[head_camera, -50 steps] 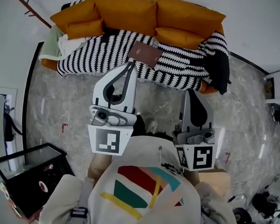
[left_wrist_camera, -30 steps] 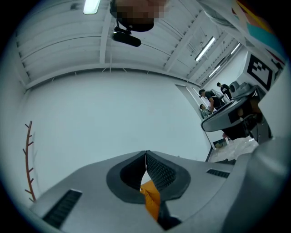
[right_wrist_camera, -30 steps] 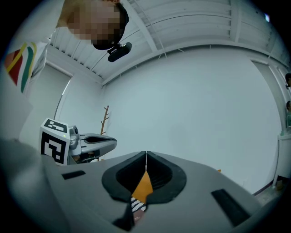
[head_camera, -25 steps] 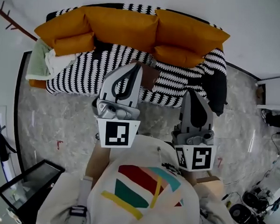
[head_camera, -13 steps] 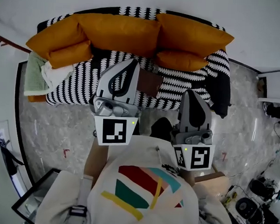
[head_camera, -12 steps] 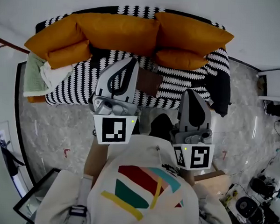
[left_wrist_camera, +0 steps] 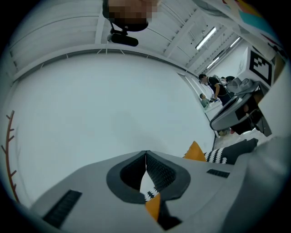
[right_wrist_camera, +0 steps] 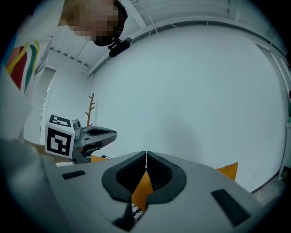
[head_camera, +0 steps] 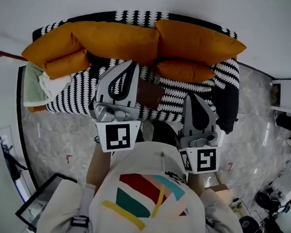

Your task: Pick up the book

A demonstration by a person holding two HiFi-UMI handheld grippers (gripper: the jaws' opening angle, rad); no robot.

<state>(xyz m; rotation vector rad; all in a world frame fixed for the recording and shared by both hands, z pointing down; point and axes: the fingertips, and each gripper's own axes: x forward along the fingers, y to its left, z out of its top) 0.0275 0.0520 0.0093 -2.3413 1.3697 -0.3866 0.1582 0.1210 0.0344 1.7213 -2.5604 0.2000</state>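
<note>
The book (head_camera: 150, 95) is brown and lies flat on the sofa's black-and-white striped throw (head_camera: 84, 83), near the middle of the seat. My left gripper (head_camera: 134, 63) is shut and empty; it reaches over the seat just left of the book and hides the book's left edge. My right gripper (head_camera: 188, 96), also shut with nothing in it, is at the seat's front edge, right of the book. In the left gripper view the jaw tips (left_wrist_camera: 146, 152) meet. In the right gripper view the tips (right_wrist_camera: 146, 153) meet too, with the left gripper (right_wrist_camera: 82, 136) at that view's left.
Large orange cushions (head_camera: 115, 39) line the sofa back, and a smaller one (head_camera: 184, 71) lies just behind the book. A pale green and white blanket (head_camera: 37, 83) is at the left end, a black garment (head_camera: 226, 105) at the right. A black box (head_camera: 38, 205) stands on the marble floor.
The sofa has come closer, and both grippers have moved forward toward it. The left gripper's tip now lies over the seat beside the book. Both stay shut.
</note>
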